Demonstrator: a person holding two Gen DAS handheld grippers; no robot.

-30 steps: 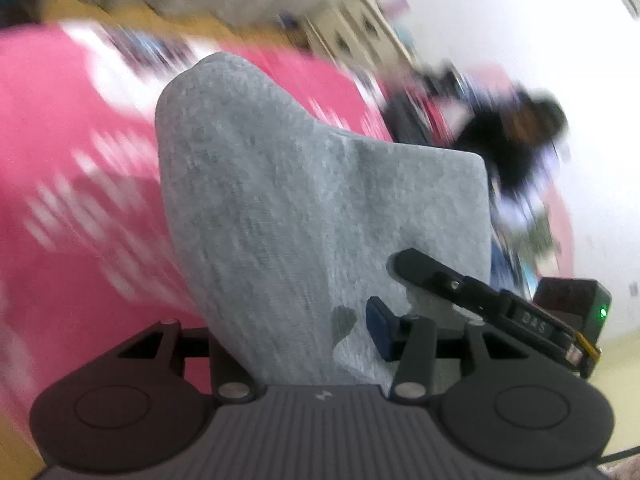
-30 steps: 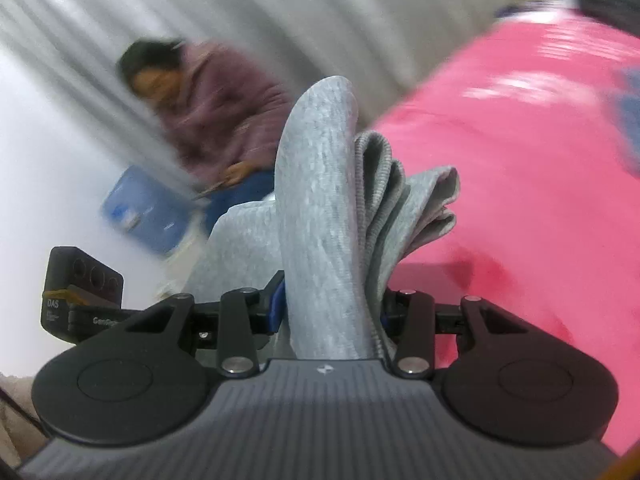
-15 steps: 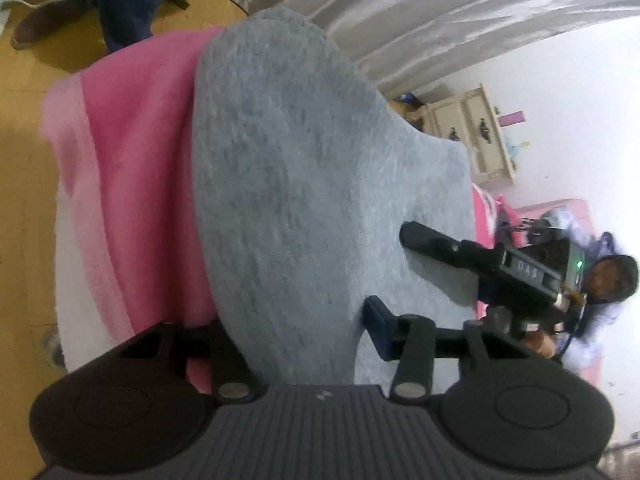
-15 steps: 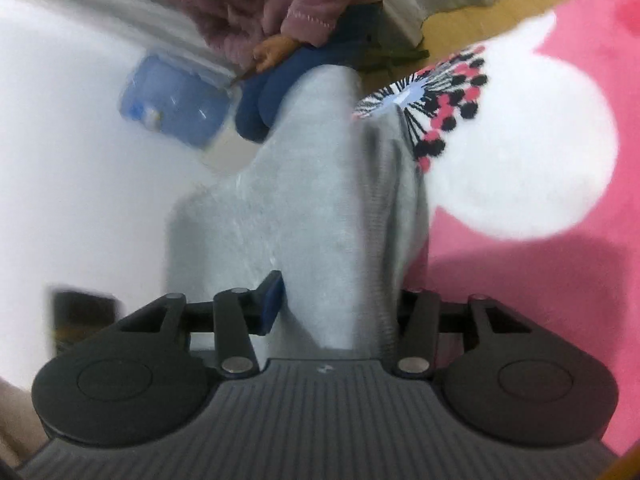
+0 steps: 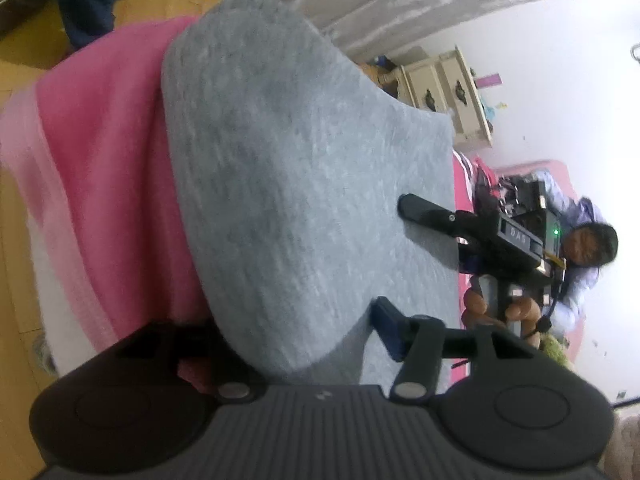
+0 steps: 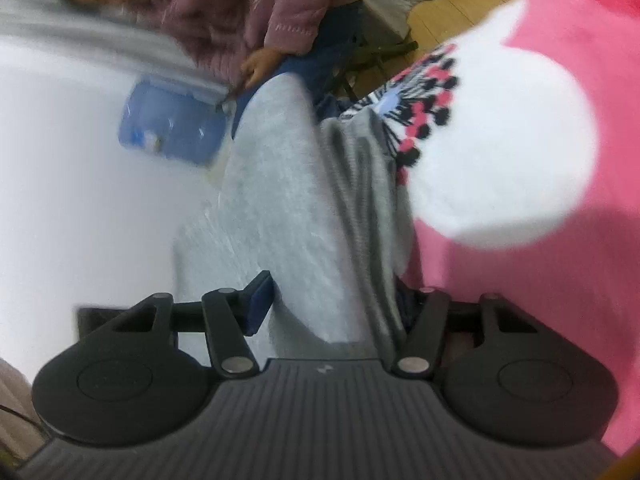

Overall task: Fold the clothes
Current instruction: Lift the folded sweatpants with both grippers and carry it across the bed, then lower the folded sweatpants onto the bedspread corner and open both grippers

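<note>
We hold the grey garment (image 5: 304,184) clamped in both the left gripper (image 5: 304,344) and the right gripper (image 6: 336,312), so it hangs doubled between them. Beyond it lies the pink blanket (image 6: 560,240), probably where it will be laid flat.

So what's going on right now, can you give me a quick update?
Both grippers, left and right, shut on the grey garment. It hangs between them over the pink blanket. Nothing in the way.
</note>
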